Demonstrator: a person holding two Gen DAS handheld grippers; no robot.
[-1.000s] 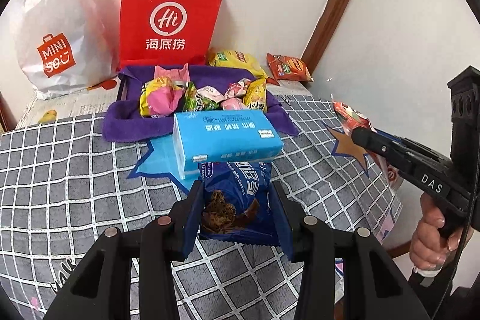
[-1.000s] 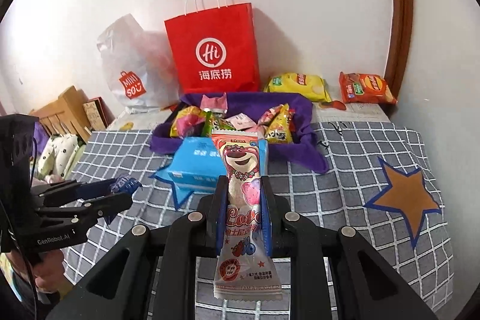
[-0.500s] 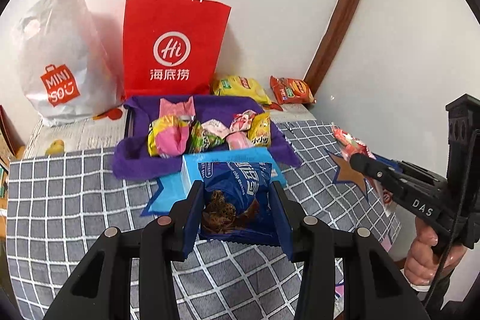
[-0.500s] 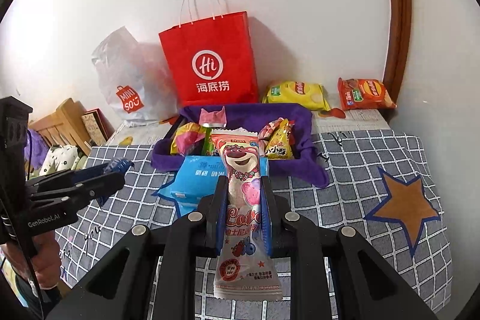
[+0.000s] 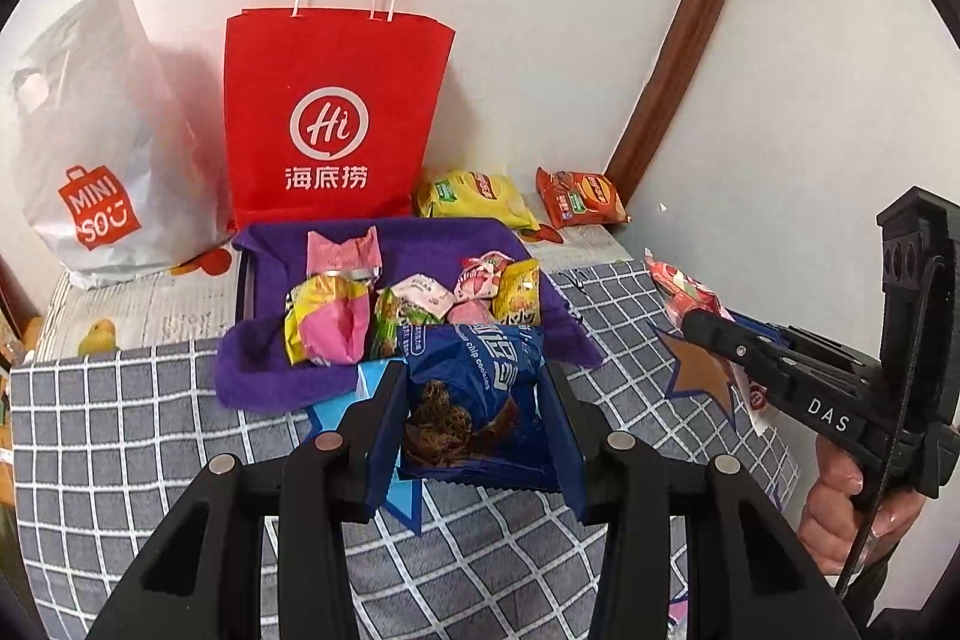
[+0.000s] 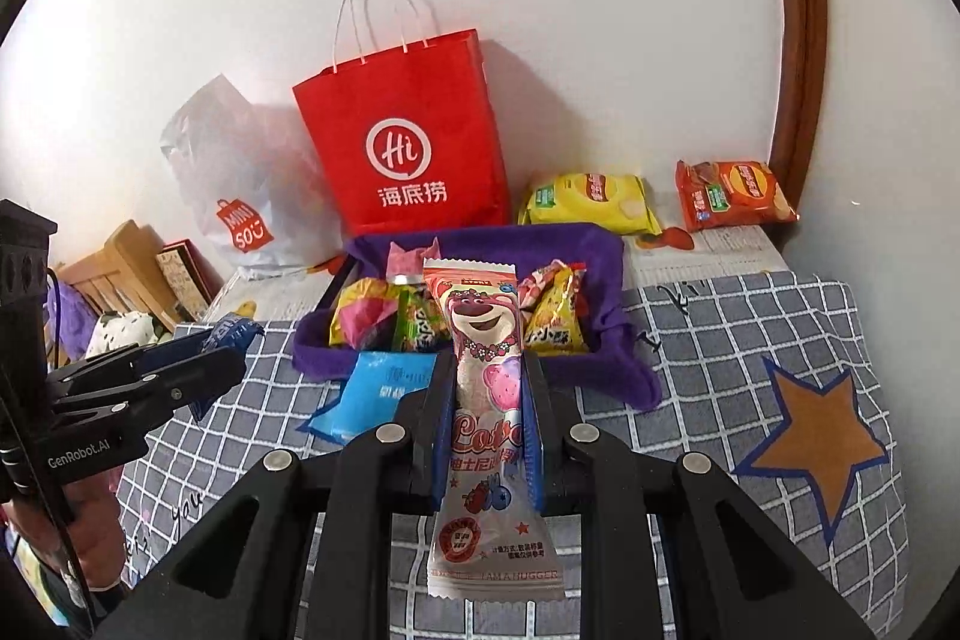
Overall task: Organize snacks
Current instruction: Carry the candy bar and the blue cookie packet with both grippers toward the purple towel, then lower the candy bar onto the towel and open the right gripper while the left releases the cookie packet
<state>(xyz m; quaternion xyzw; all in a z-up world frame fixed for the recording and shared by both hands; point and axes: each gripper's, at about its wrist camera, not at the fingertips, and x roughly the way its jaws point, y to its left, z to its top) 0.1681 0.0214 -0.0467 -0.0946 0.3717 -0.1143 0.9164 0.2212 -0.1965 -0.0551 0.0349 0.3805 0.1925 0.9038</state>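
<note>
White plastic bag far left against the wall, red paper bag just right of it, both upright. In front of the red bag sits a purple cloth-lined tray holding several small wrapped snacks: yellow-pink, green, white, pink, yellow. Light blue tissue pack lies on the checked cloth just in front of the tray, touching its near edge. Left tongs pinch a dark blue cookie packet between both pads, held above the cloth, near the tray's front edge. Right tongs pinch a tall pink bear-print snack packet, upright, its top overlapping the tray in the right wrist view. Behind the tray to the right, a yellow chip bag and an orange chip bag lie side by side near the wall, apart from each other. A hand grips the right tongs' handle at far right.
</note>
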